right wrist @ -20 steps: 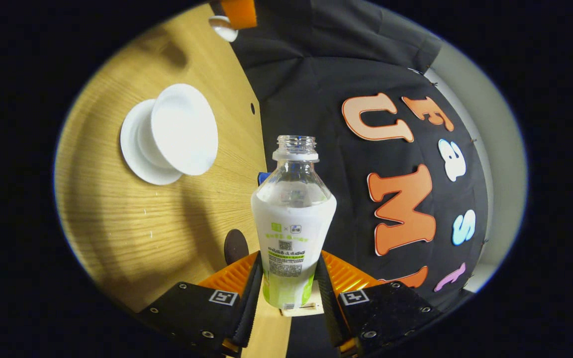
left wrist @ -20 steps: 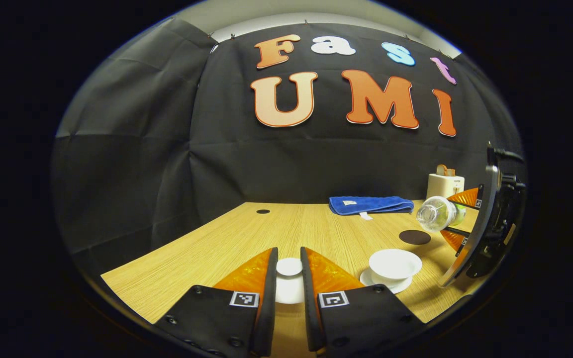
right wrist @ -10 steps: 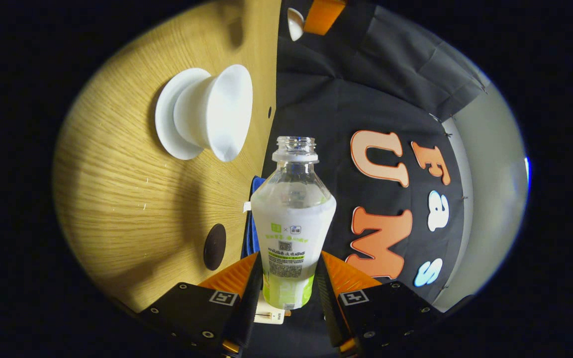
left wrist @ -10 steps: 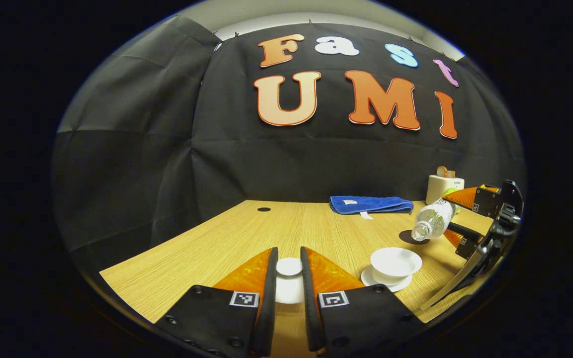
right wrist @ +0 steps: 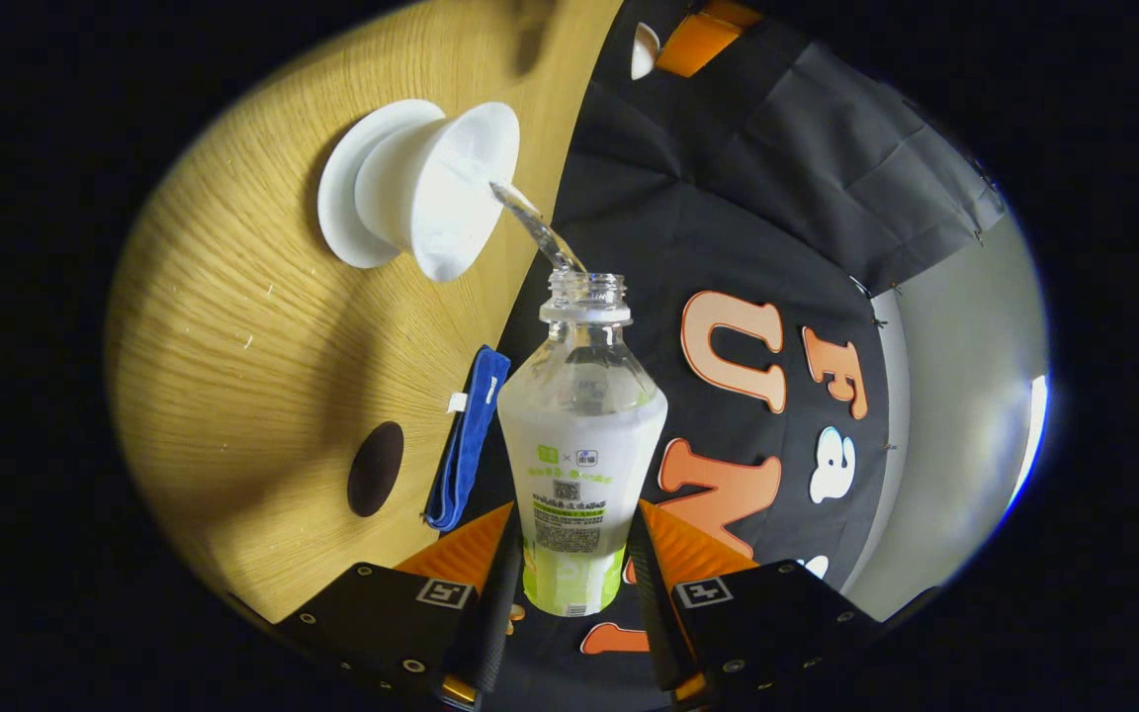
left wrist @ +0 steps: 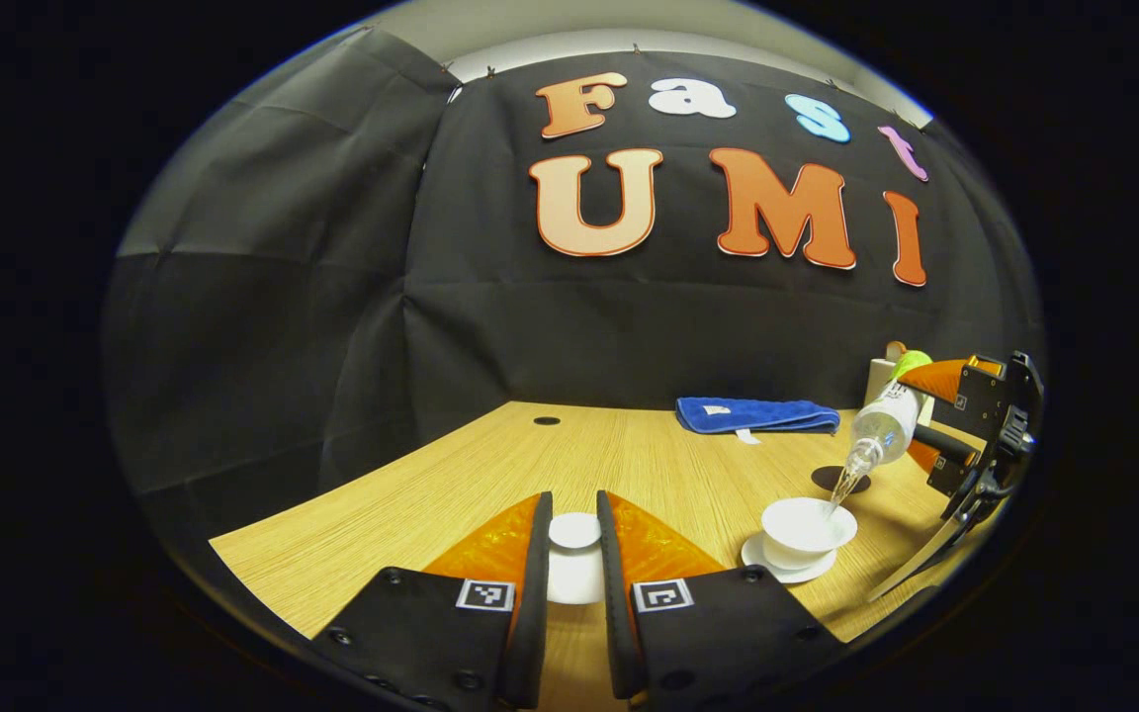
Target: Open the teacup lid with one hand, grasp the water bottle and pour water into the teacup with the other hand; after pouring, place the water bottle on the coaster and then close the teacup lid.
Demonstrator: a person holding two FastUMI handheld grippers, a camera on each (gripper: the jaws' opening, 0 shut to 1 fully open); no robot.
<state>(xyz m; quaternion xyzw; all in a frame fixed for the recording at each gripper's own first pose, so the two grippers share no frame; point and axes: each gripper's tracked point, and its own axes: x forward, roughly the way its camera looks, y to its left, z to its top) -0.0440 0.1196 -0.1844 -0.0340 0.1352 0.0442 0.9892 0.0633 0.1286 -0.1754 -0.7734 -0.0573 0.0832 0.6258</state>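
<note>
Two steps done: left hand-held gripper [left wrist: 574, 593] clamps lid [left wrist: 574, 531] off teacup [left wrist: 807, 524]; right hand-held gripper [right wrist: 574, 583] grips tilted water bottle [right wrist: 579, 435], stream entering teacup near desk [left wrist: 490, 475] right edge. Remaining: bottle to coaster [right wrist: 376, 469], relid.

The white teacup [left wrist: 807, 521] sits open on its white saucer [left wrist: 788, 567]. The water bottle [right wrist: 581, 435] is clear, uncapped, with a white and green label, tipped mouth-down just above the teacup, and 1 thin stream of water [right wrist: 537, 228] runs into it. The white lid [left wrist: 574, 559] is held up off the table, well left of the teacup. The dark round coaster [left wrist: 840, 479] lies bare just behind the teacup.
</note>
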